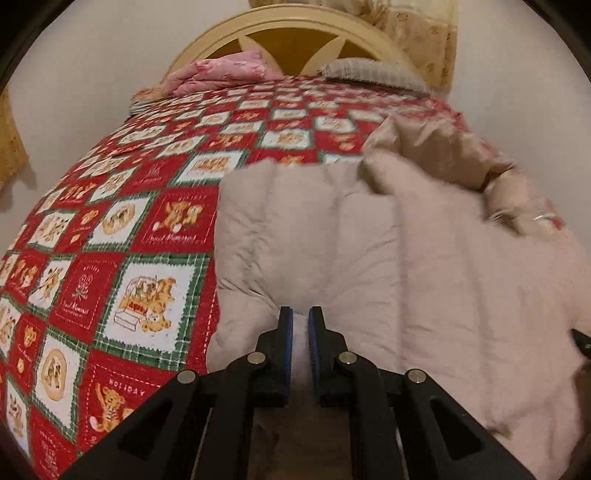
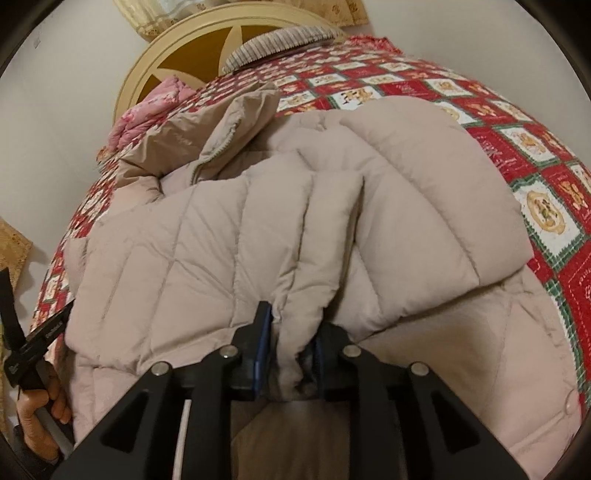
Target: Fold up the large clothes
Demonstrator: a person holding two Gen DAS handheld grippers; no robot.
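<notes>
A large pale beige puffer jacket (image 1: 369, 258) lies on the bed, its sleeve folded across the body (image 2: 295, 203) and its darker lining and zipper (image 2: 207, 147) showing at the far end. My right gripper (image 2: 295, 325) stands low over the near hem. A puffy fold of the sleeve sits between its jaws, which stand a little apart with a dark gap beside the right pad. My left gripper (image 1: 301, 321) hovers over the jacket's left part with its pads almost together and nothing between them. From the right wrist it shows off the coat's left edge (image 2: 55, 317), held by a hand (image 2: 40, 406).
The bed carries a red, green and white teddy-bear quilt (image 1: 110, 240). At its head lie a pink pillow (image 1: 225, 70) and a striped grey pillow (image 1: 369, 70), below a cream arched headboard (image 1: 288, 22). Pale walls flank the bed, and a patterned curtain (image 1: 417, 33) hangs behind it.
</notes>
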